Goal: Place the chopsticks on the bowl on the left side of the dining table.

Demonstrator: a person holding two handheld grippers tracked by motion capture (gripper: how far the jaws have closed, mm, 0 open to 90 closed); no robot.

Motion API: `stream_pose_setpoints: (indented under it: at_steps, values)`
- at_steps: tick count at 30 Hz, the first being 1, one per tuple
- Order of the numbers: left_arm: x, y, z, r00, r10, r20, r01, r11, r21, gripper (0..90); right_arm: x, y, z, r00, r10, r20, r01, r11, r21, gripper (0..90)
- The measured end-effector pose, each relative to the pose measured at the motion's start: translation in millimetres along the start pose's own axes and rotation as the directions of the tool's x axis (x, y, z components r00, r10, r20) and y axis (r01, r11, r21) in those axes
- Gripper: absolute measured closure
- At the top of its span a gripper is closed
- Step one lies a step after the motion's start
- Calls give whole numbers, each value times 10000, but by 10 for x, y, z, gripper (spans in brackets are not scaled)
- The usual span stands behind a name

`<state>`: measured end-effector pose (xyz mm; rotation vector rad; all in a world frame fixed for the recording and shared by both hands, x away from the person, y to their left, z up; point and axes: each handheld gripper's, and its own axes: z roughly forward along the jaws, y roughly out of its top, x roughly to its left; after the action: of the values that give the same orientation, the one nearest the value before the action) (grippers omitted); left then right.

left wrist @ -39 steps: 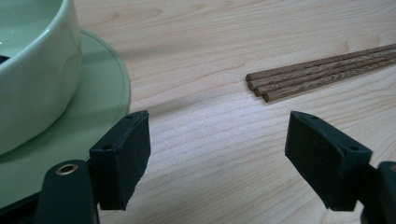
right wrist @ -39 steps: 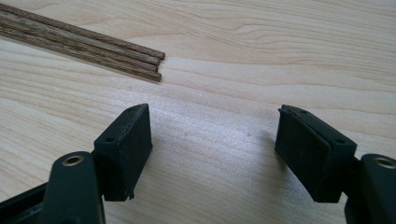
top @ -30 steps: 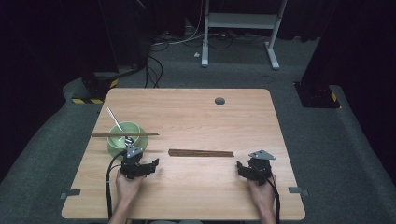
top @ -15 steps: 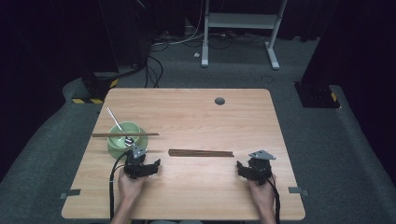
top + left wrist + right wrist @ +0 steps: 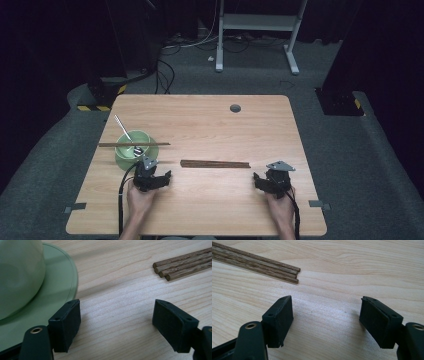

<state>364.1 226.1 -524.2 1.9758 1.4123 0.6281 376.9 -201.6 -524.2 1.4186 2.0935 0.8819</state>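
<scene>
A pale green bowl [image 5: 142, 142] stands on a matching plate [image 5: 120, 159] at the table's left, with a metal spoon [image 5: 123, 131] leaning in it and a brown stick [image 5: 115, 145] laid across its rim. A bundle of dark wooden chopsticks [image 5: 215, 164] lies flat at mid-table. My left gripper [image 5: 152, 176] rests open on the table just in front of the bowl. Its own view has the plate's rim [image 5: 62, 287] at the left and the chopstick ends [image 5: 175, 265] at the upper right. My right gripper [image 5: 270, 180] sits open near the bundle's right end [image 5: 287, 271], with nothing between its jaws.
The wooden table [image 5: 210, 125] has a round cable hole [image 5: 235, 108] near its far edge. Tape marks sit at the front left [image 5: 75, 207] and front right [image 5: 318, 203] corners. Beyond the table are dark floor, cables and a white stand [image 5: 255, 22].
My left gripper has edged a little to the right. The right gripper, bowl and chopsticks stay where they were.
</scene>
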Motion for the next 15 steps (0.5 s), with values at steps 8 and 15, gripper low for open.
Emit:
stream_pose_setpoints:
  at_steps: [8,15]
  values:
    - [-11,3,22,10000,-56,-24,56,9999,-130,229,0,0,0,10000,-1,-2,1,10000,0,264]
    - [4,-2,42,9998,-170,45,171,9996,-233,214,0,0,0,10000,2,1,-2,10000,-1,264]
